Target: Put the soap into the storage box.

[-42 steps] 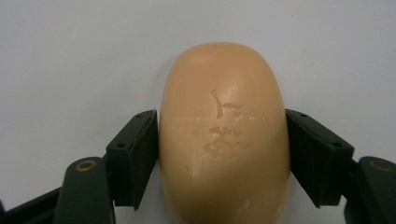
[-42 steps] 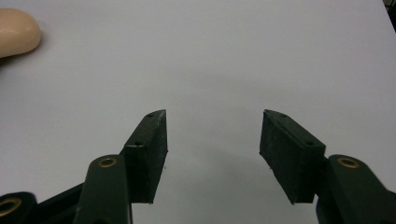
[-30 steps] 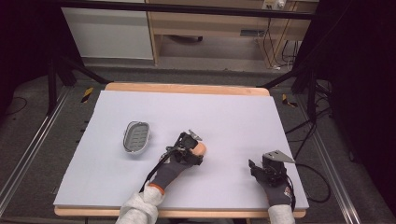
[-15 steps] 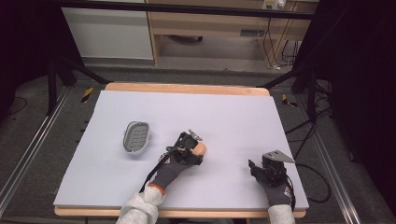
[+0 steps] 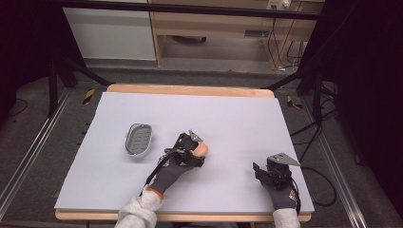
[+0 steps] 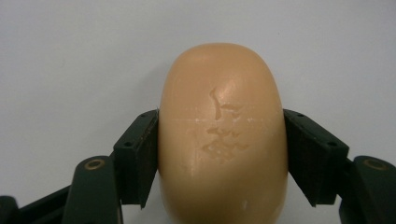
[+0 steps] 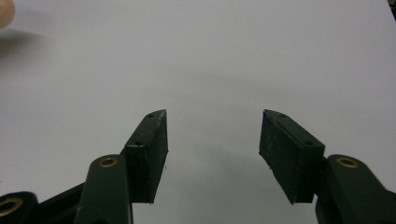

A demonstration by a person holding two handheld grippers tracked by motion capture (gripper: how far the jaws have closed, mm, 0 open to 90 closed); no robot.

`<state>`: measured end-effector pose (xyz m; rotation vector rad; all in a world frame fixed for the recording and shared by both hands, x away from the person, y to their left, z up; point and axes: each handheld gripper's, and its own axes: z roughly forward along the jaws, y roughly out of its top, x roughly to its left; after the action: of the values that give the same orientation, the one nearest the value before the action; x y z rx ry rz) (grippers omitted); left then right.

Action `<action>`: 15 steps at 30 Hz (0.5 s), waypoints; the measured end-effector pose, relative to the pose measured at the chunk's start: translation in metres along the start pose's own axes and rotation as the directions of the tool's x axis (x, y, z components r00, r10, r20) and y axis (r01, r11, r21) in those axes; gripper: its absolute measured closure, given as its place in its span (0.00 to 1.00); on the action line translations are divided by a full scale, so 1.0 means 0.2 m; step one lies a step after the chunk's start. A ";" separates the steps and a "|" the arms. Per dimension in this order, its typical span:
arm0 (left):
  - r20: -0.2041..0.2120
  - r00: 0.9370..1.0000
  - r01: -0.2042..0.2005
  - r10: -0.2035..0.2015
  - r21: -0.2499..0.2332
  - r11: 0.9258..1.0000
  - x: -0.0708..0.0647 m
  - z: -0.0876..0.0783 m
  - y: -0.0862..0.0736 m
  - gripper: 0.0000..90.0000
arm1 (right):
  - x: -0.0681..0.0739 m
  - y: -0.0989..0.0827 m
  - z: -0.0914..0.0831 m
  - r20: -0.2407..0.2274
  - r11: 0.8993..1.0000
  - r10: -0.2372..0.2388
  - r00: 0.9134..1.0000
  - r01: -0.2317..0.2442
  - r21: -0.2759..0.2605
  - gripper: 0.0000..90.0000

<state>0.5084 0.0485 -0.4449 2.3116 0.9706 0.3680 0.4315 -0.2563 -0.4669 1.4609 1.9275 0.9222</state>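
The soap sits just right of the dish, pinched across its narrow width between the pads of the left gripper, probably because the short axis fits the jaws and gives flat contact. The right gripper, jaws apart and empty, rests well right of the dish, apparently idle.

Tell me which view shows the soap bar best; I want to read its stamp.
The left gripper view: the soap bar is close up between the left tongs, its embossed mark legible. The high view shows it small beside the left hand. The right gripper view catches just an edge at the top left corner.
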 end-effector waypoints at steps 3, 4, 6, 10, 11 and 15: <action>-0.002 1.000 0.002 -0.002 -0.013 1.000 0.01 -0.04 0.00 0.35 | 0.00 0.00 0.00 -0.001 1.000 -0.001 1.000 0.001 0.002 0.46; -0.005 1.000 0.002 -0.002 -0.020 1.000 0.01 -0.05 0.00 0.35 | 0.00 0.00 0.00 -0.001 1.000 0.000 1.000 0.000 0.002 0.46; -0.005 1.000 0.003 -0.003 -0.033 0.999 0.02 -0.08 -0.01 0.35 | 0.00 0.00 0.00 -0.001 1.000 0.001 1.000 -0.001 0.000 0.47; -0.006 1.000 0.004 -0.005 -0.045 0.999 0.03 -0.11 -0.01 0.35 | 0.00 0.00 0.00 -0.002 1.000 0.001 1.000 -0.001 0.000 0.47; -0.011 1.000 0.002 -0.003 -0.053 0.999 0.04 -0.13 -0.02 0.35 | 0.00 0.00 0.00 -0.001 1.000 0.001 1.000 -0.001 0.002 0.47; -0.010 1.000 0.012 -0.012 -0.069 0.998 0.06 -0.18 -0.03 0.35 | 0.00 0.00 0.00 -0.001 1.000 0.000 1.000 0.000 0.000 0.47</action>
<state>0.4979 0.0751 -0.4205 2.2428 0.9616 0.4032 0.4312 -0.2560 -0.4668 1.4605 1.9288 0.9227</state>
